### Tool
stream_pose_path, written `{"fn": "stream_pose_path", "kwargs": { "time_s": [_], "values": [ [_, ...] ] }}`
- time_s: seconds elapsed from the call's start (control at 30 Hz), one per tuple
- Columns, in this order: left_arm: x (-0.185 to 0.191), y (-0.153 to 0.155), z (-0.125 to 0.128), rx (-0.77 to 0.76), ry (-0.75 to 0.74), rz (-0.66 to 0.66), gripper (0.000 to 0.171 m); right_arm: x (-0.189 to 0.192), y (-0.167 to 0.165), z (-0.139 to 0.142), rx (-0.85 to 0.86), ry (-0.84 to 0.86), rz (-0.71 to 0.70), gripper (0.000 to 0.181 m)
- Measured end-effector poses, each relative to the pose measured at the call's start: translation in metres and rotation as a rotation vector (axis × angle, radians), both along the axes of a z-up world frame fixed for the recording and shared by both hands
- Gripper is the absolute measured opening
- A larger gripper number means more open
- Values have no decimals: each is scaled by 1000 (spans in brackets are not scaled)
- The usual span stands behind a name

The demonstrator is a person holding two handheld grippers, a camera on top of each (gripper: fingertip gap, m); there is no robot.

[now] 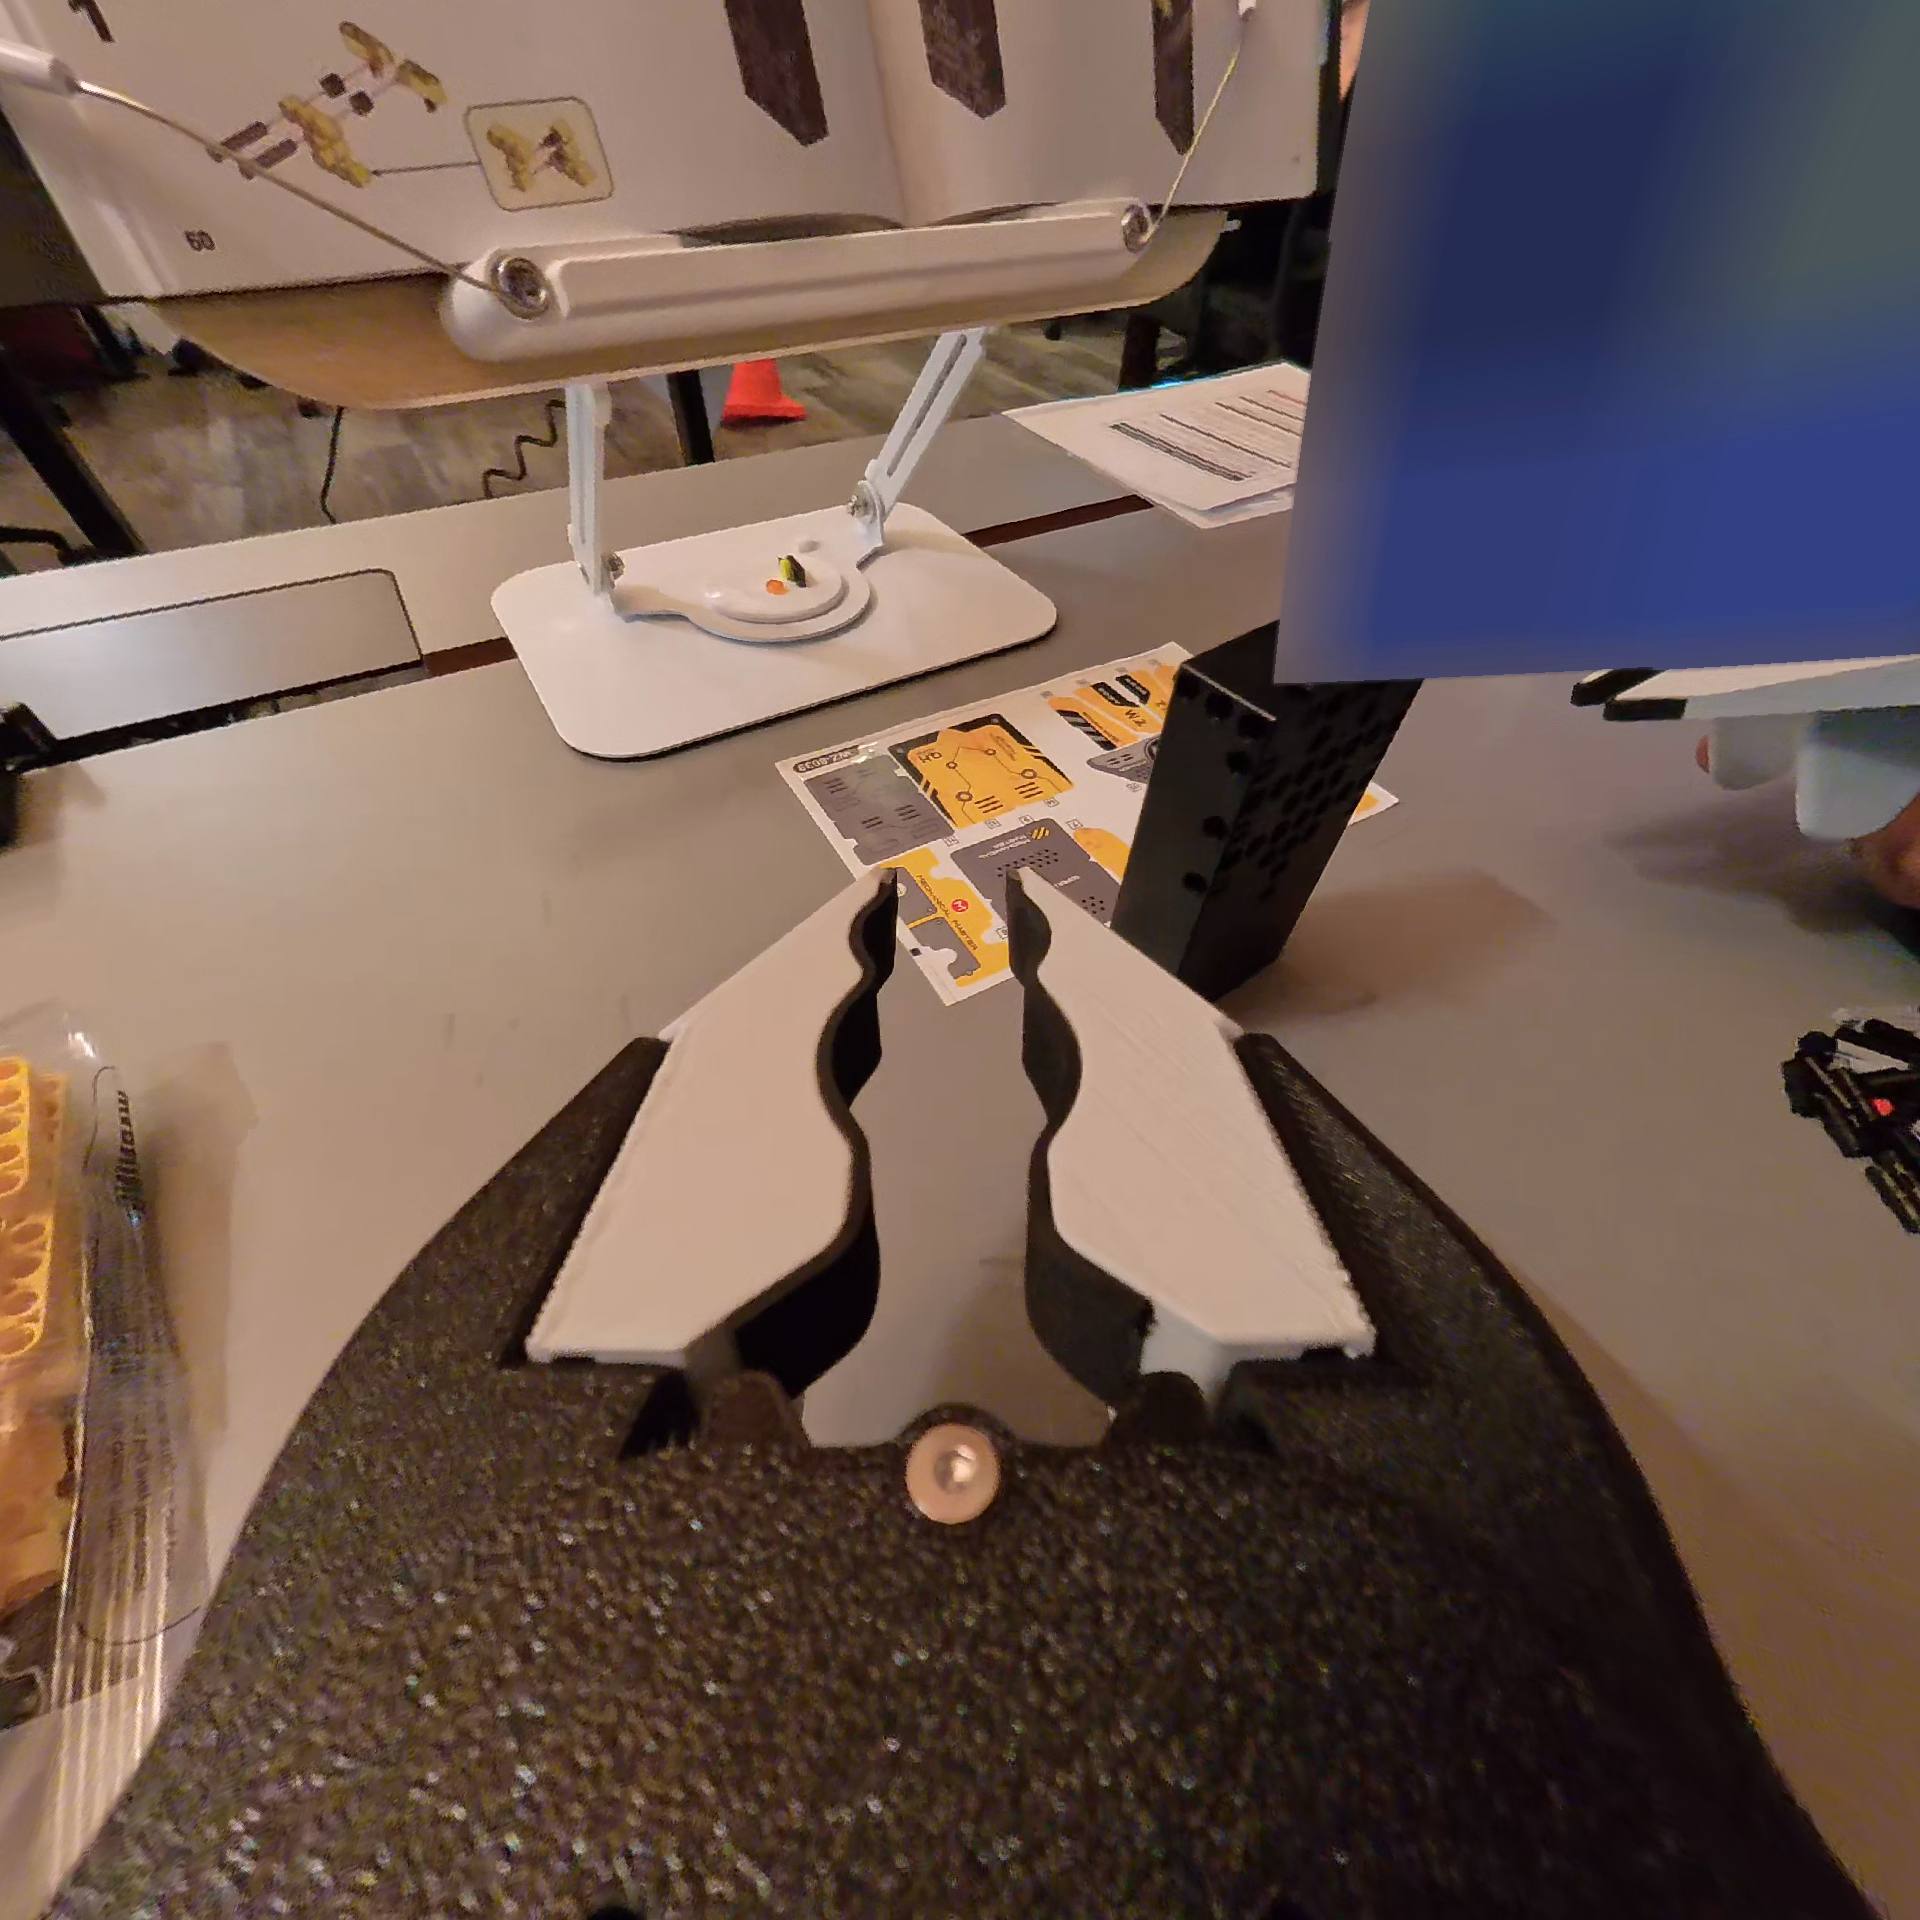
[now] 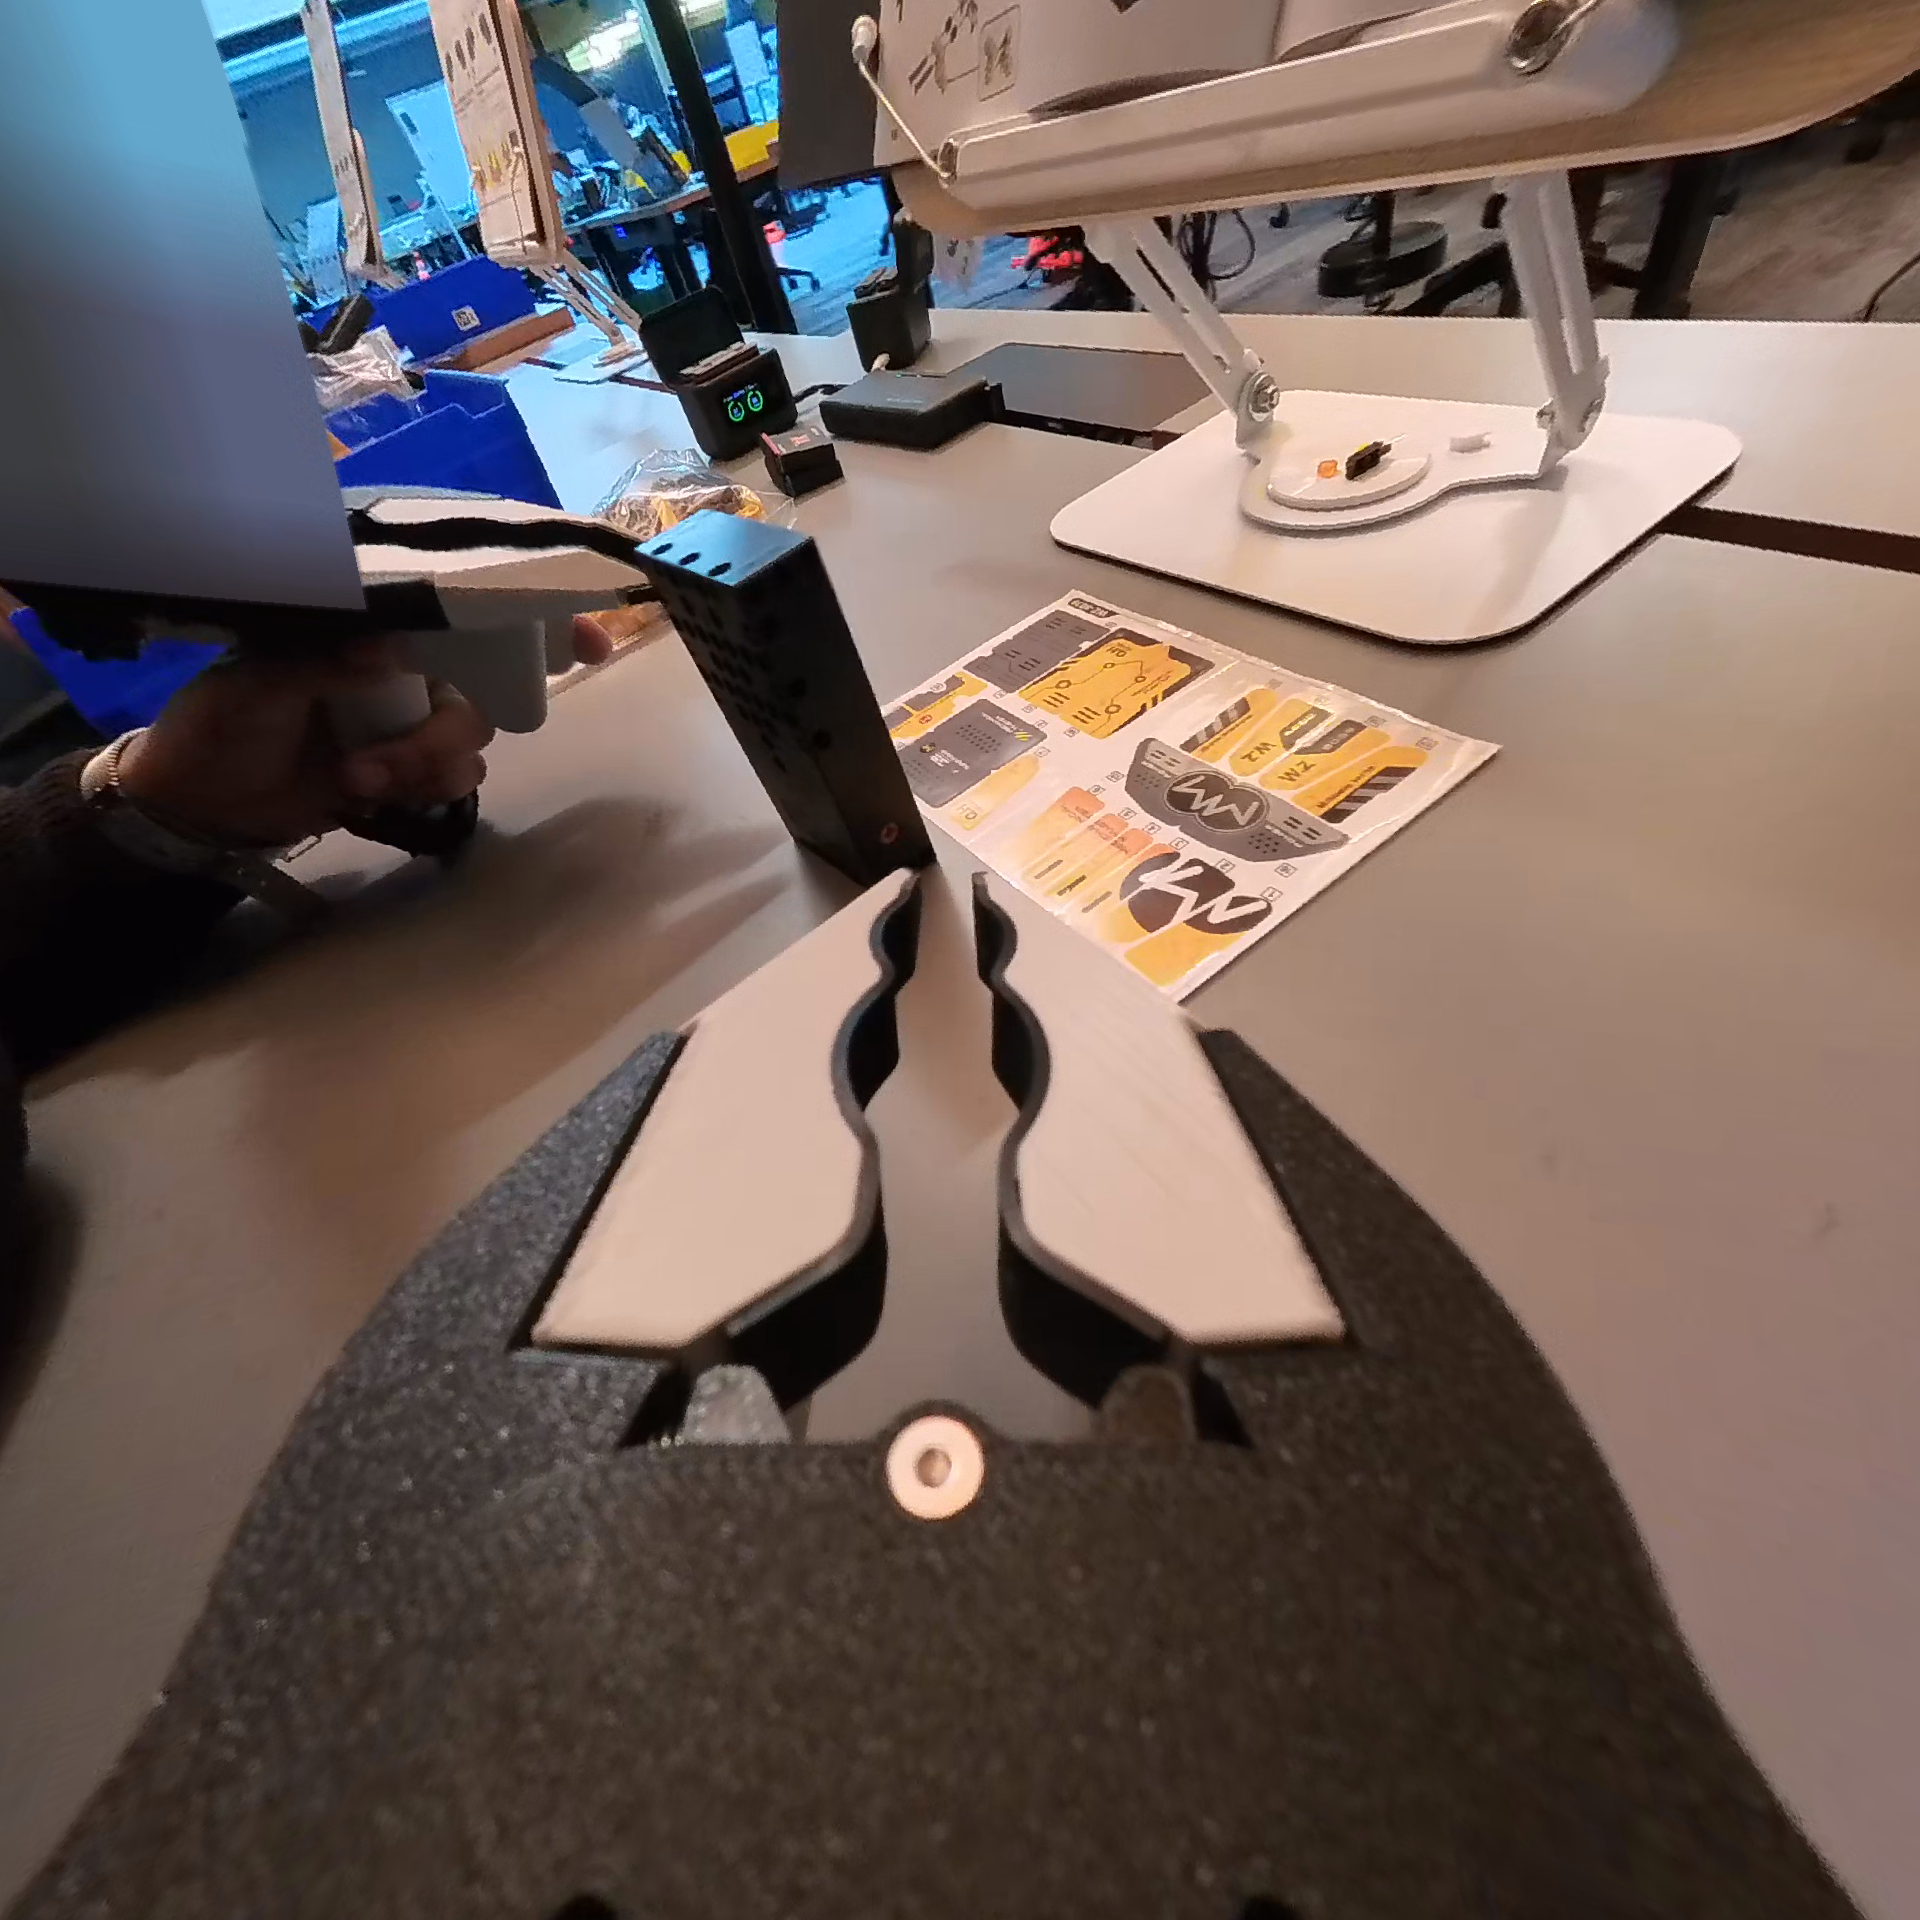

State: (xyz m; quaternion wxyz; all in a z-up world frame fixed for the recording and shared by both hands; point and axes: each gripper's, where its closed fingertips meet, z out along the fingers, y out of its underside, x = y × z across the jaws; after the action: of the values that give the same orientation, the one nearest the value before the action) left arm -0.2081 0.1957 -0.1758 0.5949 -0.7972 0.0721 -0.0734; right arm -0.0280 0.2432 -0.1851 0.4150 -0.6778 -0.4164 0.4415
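Black perforated box stands on end on the grey table, leaning a little. It is probably kept up by another gripper, held in a hand, whose white tips meet the box's top corner. From the left, the left wrist view shows a bag of yellow parts, then a white stand that seems to raise an open booklet for reading. Next comes the left gripper, its 2 fingers narrowly parted and empty over a sticker sheet, just left of the box. Loose black pieces lie far right. Only the right wrist view shows the contact at the box top, which a blurred patch hides in the left view. There the right gripper, barely parted and empty, hangs just beside the box's foot.
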Motion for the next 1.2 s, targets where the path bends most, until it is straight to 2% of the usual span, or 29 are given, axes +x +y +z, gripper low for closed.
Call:
{"fn": "stream_pose_path", "kwargs": {
  "time_s": [0.27, 0.4, 0.53, 0.73, 0.9, 1.1, 1.17, 1.2],
  "values": [
    [1, -1, 2, 0, -29, 2, 20, 5, 4, 1, 20, -7, -8, 9],
    [17, -7, 13, 26, -101, -69, 20, 20, 9, 9, 113, -43, -8, 9],
    [32, -12, 20, 52, -114, -133, 20, 33, -1, 24, 154, -8, 64, 10],
    [39, -11, 10, 27, -92, -157, 20, 38, -13, 30, 195, 14, 111, 15],
    [40, -9, 3, -10, -134, -172, 19, 26, -27, 19, 200, -27, 164, 27],
    [41, -10, 4, -18, -167, -191, 19, 20, -32, 9, 212, -71, 180, 51],
    [48, -13, 4, -21, -169, -228, 18, 18, -34, 5, 198, -80, 191, 52],
    [54, -16, 5, -18, -172, -261, 18, 20, -32, 3, 208, -99, 185, 47]
  ]
}}
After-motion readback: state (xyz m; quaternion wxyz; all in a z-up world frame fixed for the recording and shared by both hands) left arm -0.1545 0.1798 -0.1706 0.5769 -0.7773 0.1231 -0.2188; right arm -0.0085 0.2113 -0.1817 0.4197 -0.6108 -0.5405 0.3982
